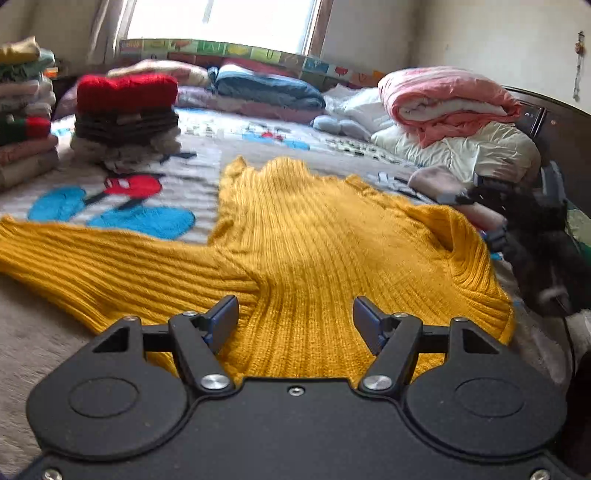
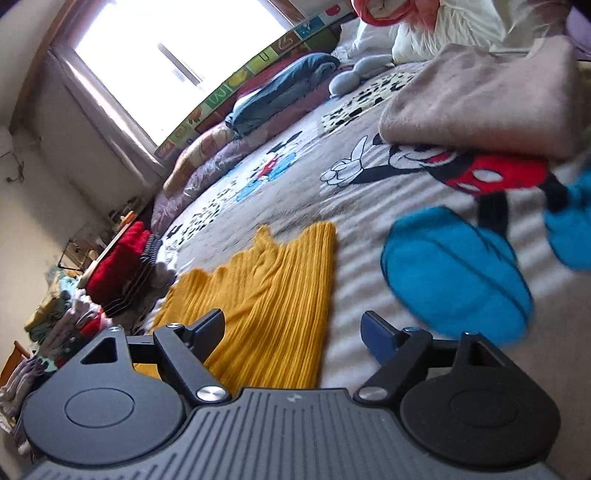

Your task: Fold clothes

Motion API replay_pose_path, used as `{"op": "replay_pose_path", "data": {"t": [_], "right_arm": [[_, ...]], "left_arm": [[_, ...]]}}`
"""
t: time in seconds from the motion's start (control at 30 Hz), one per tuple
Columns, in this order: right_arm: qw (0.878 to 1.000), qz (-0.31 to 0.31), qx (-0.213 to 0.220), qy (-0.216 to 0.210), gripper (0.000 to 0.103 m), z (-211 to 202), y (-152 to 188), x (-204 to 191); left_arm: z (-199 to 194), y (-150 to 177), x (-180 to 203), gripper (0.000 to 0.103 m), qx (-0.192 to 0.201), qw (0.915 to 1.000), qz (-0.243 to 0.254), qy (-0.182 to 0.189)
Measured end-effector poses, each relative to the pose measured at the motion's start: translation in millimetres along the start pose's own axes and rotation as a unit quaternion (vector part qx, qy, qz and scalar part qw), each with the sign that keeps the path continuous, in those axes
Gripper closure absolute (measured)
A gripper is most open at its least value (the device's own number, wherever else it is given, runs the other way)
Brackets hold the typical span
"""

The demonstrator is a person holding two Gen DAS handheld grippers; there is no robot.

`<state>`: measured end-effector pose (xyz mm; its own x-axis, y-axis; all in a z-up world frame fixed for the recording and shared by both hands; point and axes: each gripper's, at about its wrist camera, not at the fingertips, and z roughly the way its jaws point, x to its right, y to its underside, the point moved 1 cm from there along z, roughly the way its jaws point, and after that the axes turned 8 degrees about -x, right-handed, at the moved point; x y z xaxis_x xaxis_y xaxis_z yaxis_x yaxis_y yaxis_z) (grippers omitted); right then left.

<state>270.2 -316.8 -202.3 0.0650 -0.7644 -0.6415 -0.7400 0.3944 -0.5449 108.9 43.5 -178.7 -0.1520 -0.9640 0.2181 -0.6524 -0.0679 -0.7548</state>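
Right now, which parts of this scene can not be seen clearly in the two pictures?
- Yellow sweater: its near hem is hidden behind the left gripper in the left wrist view.
- Its long sleeve runs off the left edge there.
- Right gripper, right wrist view: open, but whether its fingers touch the sweater is unclear.
- Folded stack: blurred, so the pieces cannot be counted.

A bright window [image 1: 221, 18] fills the far wall, its light washing out the panes, with a pale curtain [image 1: 105, 26] at its left side. The walls [image 1: 480, 37] are plain cream. A bed takes up most of the room, covered by a grey cartoon-print blanket [image 1: 207, 173]; a dark wooden headboard [image 1: 554, 125] stands along its right edge.
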Motion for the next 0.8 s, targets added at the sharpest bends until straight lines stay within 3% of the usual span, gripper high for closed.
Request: {"op": "replay_pose_path", "data": {"t": [0.17, 0.33, 0.5, 0.57, 0.67, 0.8], "right_arm": [[1.000, 0.019, -0.021, 0.000, 0.024, 31, -26, 15], [0.999, 0.003, -0.039, -0.010, 0.026, 50, -41, 14], [0.999, -0.021, -0.040, 0.004, 0.048, 60, -44, 12], [0.999, -0.029, -0.042, 0.010, 0.082, 62, -43, 10], [0.999, -0.034, -0.029, 0.015, 0.090, 51, -42, 6], [0.999, -0.032, 0.012, 0.018, 0.090, 19, -43, 0]], "left_arm": [[9, -5, -6, 0.035, -0.002, 0.9994, -0.028, 0.018], [10, -5, -3, 0.035, -0.004, 0.9995, -0.022, 0.021], [11, -4, -4, 0.035, -0.003, 0.9995, -0.021, 0.022], [11, -4, -4, 0.035, -0.003, 0.9996, -0.017, 0.021], [11, -3, -4, 0.035, -0.002, 0.9997, -0.015, 0.020], [11, -2, -4, 0.035, -0.001, 0.9997, -0.013, 0.021]]}}
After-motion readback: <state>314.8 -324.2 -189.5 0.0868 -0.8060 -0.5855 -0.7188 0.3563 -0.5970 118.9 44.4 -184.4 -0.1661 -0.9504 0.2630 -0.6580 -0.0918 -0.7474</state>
